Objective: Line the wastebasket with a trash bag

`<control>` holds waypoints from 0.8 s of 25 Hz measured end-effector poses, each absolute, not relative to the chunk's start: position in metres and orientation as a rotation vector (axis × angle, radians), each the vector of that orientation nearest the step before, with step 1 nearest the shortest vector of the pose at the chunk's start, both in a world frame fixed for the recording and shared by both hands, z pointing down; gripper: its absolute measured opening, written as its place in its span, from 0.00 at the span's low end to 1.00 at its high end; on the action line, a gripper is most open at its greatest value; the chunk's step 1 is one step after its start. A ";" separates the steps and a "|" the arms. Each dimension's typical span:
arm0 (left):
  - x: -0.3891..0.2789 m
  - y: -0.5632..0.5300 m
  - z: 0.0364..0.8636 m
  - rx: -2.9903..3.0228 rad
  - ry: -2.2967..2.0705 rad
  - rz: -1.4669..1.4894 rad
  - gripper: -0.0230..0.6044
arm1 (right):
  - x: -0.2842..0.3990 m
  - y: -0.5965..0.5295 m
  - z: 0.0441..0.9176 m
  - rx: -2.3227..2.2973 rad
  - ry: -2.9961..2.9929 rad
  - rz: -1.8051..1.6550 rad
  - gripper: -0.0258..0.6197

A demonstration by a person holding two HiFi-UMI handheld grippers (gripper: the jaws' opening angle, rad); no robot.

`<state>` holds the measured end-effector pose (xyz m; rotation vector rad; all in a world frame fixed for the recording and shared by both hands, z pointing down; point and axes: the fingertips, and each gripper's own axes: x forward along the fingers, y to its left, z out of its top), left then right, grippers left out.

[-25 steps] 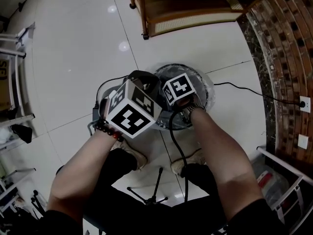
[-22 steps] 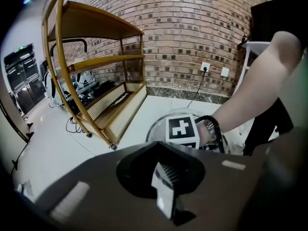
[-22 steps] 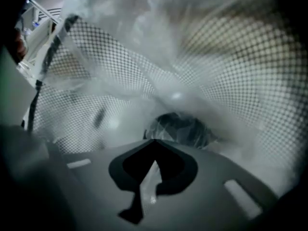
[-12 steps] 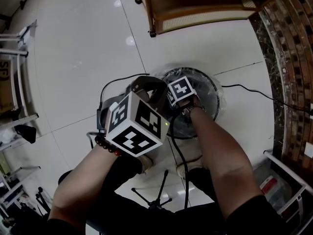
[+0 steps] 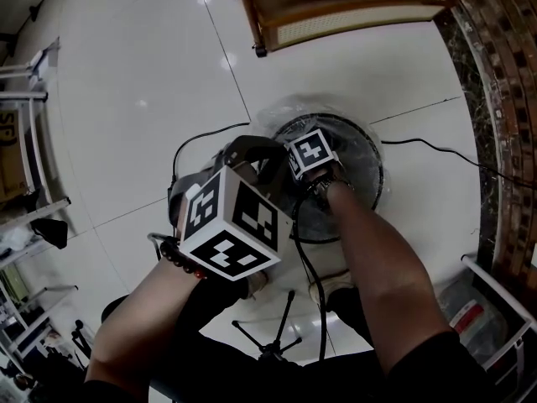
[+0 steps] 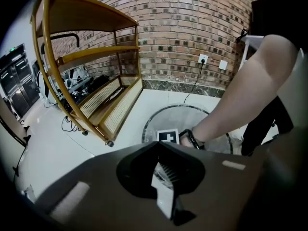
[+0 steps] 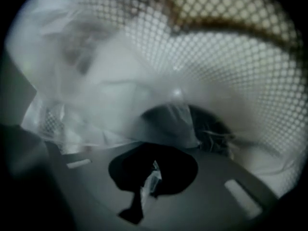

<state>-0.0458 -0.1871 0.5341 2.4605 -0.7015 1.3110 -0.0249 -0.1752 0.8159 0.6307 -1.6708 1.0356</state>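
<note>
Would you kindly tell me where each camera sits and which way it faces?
Head view: on the person's head, facing steeply down at wastebasket and floor; shows left forearm, right forearm, legs, marker cubes.
Left gripper view: on the left gripper, jaws shut, facing wooden shelf and brick wall; the right forearm crosses it.
Right gripper view: on the right gripper, inside the wastebasket, facing mesh and trash bag, seemingly pinched in its shut jaws; no body shows.
Shared: head and left gripper views both show wastebasket, shelf, right forearm.
</note>
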 end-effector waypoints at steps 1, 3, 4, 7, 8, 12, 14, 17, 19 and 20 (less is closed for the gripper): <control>-0.046 -0.187 0.535 2.458 -0.704 1.313 0.04 | -0.026 -0.176 0.817 0.632 -1.678 1.038 0.04; -0.047 -0.187 0.537 2.452 -0.706 1.317 0.04 | -0.030 -0.177 0.818 0.636 -1.696 1.040 0.04; -0.047 -0.187 0.538 2.450 -0.707 1.319 0.04 | -0.030 -0.178 0.818 0.640 -1.703 1.040 0.04; -0.049 -0.187 0.538 2.452 -0.711 1.321 0.04 | -0.037 -0.181 0.810 0.646 -1.733 1.056 0.05; -0.050 -0.187 0.537 2.454 -0.712 1.320 0.04 | -0.041 -0.182 0.805 0.642 -1.746 1.069 0.08; -0.051 -0.189 0.532 2.462 -0.725 1.307 0.04 | -0.038 -0.167 0.787 0.606 -1.699 1.145 0.19; -0.053 -0.191 0.529 2.467 -0.737 1.301 0.04 | -0.037 -0.166 0.777 0.604 -1.707 1.145 0.21; -0.056 -0.192 0.522 2.474 -0.754 1.291 0.04 | -0.038 -0.168 0.756 0.616 -1.751 1.128 0.21; -0.058 -0.194 0.516 2.483 -0.766 1.282 0.04 | -0.038 -0.168 0.739 0.620 -1.776 1.123 0.21; -0.058 -0.195 0.513 2.489 -0.772 1.276 0.04 | -0.039 -0.168 0.729 0.621 -1.790 1.120 0.21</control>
